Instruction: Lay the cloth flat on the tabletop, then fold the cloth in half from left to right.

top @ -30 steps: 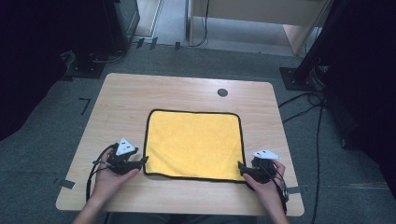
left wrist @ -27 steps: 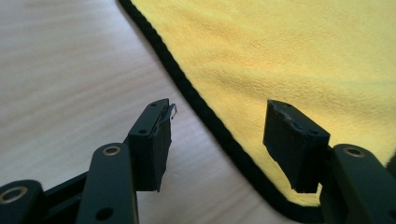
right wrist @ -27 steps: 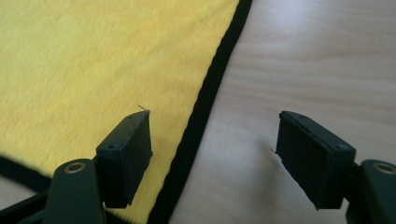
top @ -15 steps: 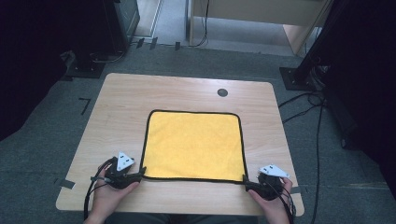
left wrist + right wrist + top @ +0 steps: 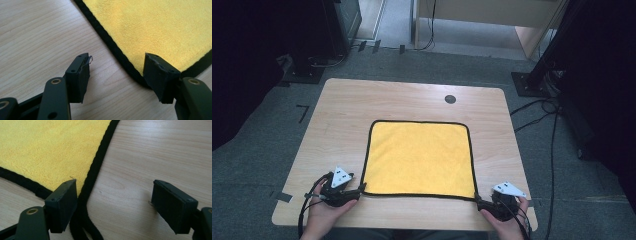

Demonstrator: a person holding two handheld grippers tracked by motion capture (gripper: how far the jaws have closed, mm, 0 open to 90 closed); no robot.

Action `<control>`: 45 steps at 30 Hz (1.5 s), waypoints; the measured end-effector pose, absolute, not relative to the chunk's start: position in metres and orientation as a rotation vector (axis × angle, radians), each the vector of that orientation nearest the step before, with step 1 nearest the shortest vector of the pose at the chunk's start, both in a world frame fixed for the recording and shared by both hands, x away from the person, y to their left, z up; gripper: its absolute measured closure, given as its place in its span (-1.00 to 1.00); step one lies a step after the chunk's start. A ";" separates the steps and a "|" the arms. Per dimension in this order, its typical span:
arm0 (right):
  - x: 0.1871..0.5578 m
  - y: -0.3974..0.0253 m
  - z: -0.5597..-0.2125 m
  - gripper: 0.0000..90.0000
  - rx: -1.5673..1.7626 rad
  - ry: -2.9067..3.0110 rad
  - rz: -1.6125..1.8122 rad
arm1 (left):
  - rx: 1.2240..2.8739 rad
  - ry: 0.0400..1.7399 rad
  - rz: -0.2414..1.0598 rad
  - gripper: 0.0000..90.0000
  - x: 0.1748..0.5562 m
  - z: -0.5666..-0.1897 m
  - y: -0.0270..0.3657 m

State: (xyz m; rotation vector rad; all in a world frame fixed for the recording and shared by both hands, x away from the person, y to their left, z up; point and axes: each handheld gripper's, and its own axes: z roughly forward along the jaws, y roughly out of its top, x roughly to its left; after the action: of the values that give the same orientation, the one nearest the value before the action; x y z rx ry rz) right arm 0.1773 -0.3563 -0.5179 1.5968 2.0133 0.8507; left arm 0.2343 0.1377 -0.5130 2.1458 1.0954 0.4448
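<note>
Since the frame a second back, both grippers are sitting nearer the table's front edge, and the yellow cloth (image 5: 419, 159) is now lying flat and fully spread; its near hem has come forward with them. The cloth, edged in black, is resting on the wooden table (image 5: 347, 110), roughly centred, square to the table sides.

Left gripper (image 5: 360, 189) is lying at the cloth's near-left corner, held by the person's left hand (image 5: 324, 215). In the left gripper view its jaws are standing wide apart: one jaw over bare wood, the other overlapping the black hem at the rounded corner. Nothing is being clamped.

Right gripper (image 5: 478, 201) is sitting at the near-right corner, in the right hand (image 5: 504, 225). In the right gripper view the jaws are likewise spread, one above the hem, the other over bare wood well clear of the cloth.

A small dark round spot (image 5: 450, 99) is showing on the table beyond the cloth's far edge.
</note>
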 end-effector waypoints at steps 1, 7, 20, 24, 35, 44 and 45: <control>0.177 -0.356 -0.517 -0.53 1.599 2.015 0.845 | 2.145 1.096 0.445 -0.14 0.234 -0.513 0.138; 0.174 -0.356 -0.516 -0.53 1.615 2.015 0.851 | 2.138 1.096 0.447 -0.14 0.234 -0.514 0.138; 0.193 -0.338 -0.482 -0.41 1.516 1.977 0.995 | 2.102 1.109 0.446 -0.17 0.223 -0.516 0.143; 0.210 -0.319 -0.471 -0.27 1.453 1.993 1.039 | 2.067 1.140 0.423 -0.17 0.220 -0.515 0.146; 0.270 -0.230 -0.467 -0.07 1.347 2.096 1.115 | 2.076 1.146 0.440 -0.18 0.219 -0.515 0.143; 0.320 -0.154 -0.483 0.05 1.282 2.187 1.106 | 2.083 1.142 0.451 -0.13 0.211 -0.512 0.137; 0.327 -0.146 -0.485 0.07 1.273 2.196 1.093 | 2.086 1.136 0.451 -0.12 0.210 -0.511 0.136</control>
State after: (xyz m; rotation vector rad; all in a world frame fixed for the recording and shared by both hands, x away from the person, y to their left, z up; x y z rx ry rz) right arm 0.3268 -0.1460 -0.4854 1.2732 2.1962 1.0933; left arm 0.2100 0.1358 -0.5115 2.0861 1.1358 0.4509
